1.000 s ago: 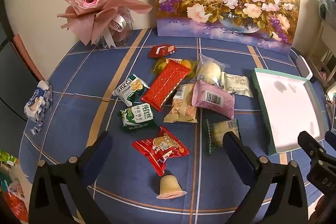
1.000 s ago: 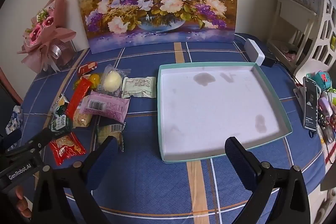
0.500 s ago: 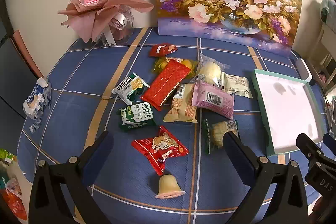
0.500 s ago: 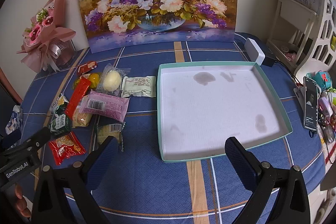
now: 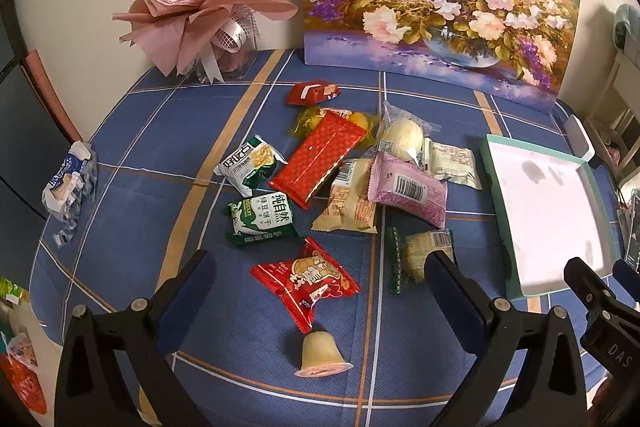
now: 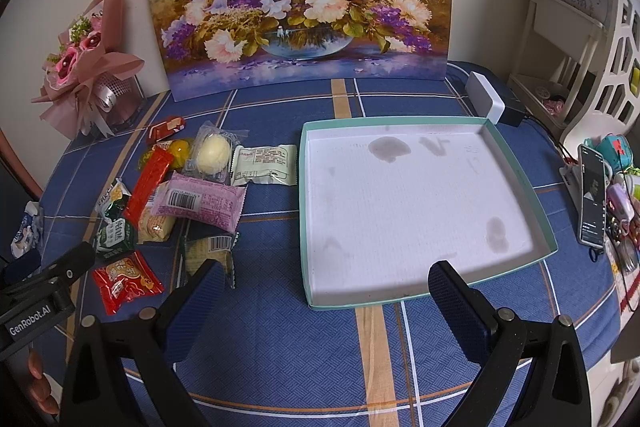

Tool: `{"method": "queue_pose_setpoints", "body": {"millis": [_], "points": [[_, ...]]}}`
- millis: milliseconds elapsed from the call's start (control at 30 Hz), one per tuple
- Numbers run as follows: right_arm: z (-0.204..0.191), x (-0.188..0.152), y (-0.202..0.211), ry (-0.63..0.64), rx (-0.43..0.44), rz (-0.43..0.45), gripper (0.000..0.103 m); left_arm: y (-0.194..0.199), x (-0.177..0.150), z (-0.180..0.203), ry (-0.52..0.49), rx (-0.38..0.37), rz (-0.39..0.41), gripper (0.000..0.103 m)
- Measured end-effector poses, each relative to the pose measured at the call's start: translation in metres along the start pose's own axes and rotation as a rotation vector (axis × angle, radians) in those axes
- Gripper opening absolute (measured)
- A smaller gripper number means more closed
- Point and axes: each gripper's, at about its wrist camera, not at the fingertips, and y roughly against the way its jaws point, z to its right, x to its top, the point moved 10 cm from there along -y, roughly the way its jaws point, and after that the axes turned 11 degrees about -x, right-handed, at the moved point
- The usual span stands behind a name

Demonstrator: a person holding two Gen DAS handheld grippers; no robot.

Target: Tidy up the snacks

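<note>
Both views above shared snacks (image 5: 336,183)

Left gripper (image 5: 318,291): black angular frame, two broad fingers (image 5: 188,291) faced with dark blue textured pads, silver round screws at the joints; white "GenRobot.AI" lettering on its side. Right gripper (image 6: 320,299): same build, "DAS" visible on its black body.

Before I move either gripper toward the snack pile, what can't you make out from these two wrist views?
- Green-edged clear packet: its near corner is hidden by the left gripper finger in the left wrist view.
- Yellow snack bag: mostly covered by the long red foil packet.
- Beige printed packet: partly under the pink barcoded packet.
- Packet labels: too small to read.
</note>
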Motion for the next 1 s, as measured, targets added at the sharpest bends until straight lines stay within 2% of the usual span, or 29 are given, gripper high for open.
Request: {"method": "queue_pose_setpoints", "body": {"millis": [600, 1000], "points": [[0.0006, -0.0001, 0.0002, -0.001, 0.0, -0.001, 0.103, -0.0004, -0.0014, 0.0051, -0.017, -0.019, -0.007, 0.103], [0.0003, -0.0002, -0.0003, -0.002, 0.001, -0.001, 0.103, -0.0008, -0.001, 0.0015, 0.018, -0.046, -0.004, 0.103]]}}
